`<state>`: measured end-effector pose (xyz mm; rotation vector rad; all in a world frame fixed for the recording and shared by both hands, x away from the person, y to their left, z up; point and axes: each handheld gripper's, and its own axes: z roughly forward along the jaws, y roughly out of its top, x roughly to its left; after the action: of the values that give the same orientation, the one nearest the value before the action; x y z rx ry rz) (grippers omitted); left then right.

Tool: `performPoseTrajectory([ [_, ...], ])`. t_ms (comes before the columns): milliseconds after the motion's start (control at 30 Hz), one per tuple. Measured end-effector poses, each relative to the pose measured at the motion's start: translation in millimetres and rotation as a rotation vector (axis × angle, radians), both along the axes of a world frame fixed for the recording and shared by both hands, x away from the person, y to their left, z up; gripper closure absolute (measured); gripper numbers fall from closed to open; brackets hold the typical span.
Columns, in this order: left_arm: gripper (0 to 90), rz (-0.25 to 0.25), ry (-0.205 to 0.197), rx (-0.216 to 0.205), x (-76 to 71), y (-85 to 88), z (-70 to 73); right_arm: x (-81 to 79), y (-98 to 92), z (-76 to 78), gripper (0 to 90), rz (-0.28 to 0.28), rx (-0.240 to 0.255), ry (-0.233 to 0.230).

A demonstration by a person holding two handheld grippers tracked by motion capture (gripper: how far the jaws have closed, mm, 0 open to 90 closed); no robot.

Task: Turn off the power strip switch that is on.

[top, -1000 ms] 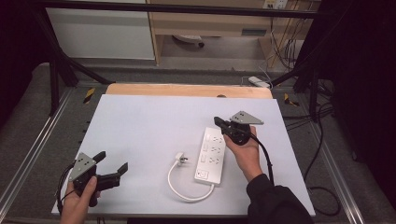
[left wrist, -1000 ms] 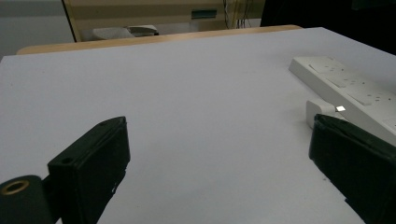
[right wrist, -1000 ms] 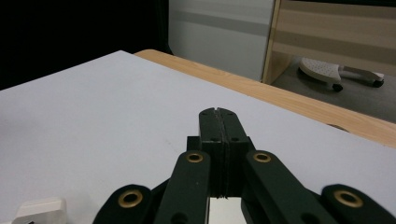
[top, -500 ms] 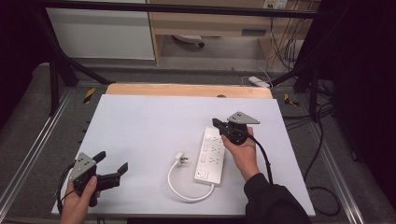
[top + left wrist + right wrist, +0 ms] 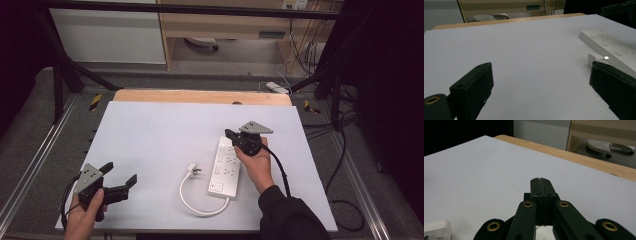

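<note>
- White plastic multi-socket power strip [image 5: 226, 167]: lies flat on the pale grey table top [image 5: 165, 130], right of centre in the high view. Long axis runs from lower centre toward the upper right, only slightly off vertical in the frame; socket face up.
- Short white cord [image 5: 192, 200]: leaves the strip's lower end, loops to the left and ends in a white plug [image 5: 191, 169] lying just left of the strip, apart from it, prongs toward the upper right.
- Right gripper [image 5: 230, 134], black with a grey three-cornered plate: over the strip's upper end, jaws pressed together with nothing between them, pointing toward the upper left. Whether it touches the strip cannot be told. Its own view [image 5: 540, 180] looks across bare table top, a white corner of the strip [image 5: 435, 228] at lower left.
- Left gripper [image 5: 120, 172]: lower left of the high view, well apart from the strip, jaws spread wide and empty, pointing right. In its view the strip [image 5: 614, 48] lies at the right edge.
- Judgement: the right hand is far nearer the strip; the plug lies between the two grippers, closer to the right one.
</note>
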<state>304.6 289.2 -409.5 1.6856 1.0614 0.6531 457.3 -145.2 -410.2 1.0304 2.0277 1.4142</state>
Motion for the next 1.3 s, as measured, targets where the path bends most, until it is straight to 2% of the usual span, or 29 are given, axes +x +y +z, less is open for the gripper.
performPoseTrajectory([
  [733, 5.3, -0.001, 0.0, 0.002, 0.1, 0.0, 0.0, 5.3, 2.9, -13.2, 90.0, -0.01, -0.028, 0.031],
  [1300, 5.3, -0.001, 0.0, 0.003, 0.2, 0.0, -0.1, 3.3, 4.9, -25.5, 90.0, -0.01, -0.047, 0.064],
])
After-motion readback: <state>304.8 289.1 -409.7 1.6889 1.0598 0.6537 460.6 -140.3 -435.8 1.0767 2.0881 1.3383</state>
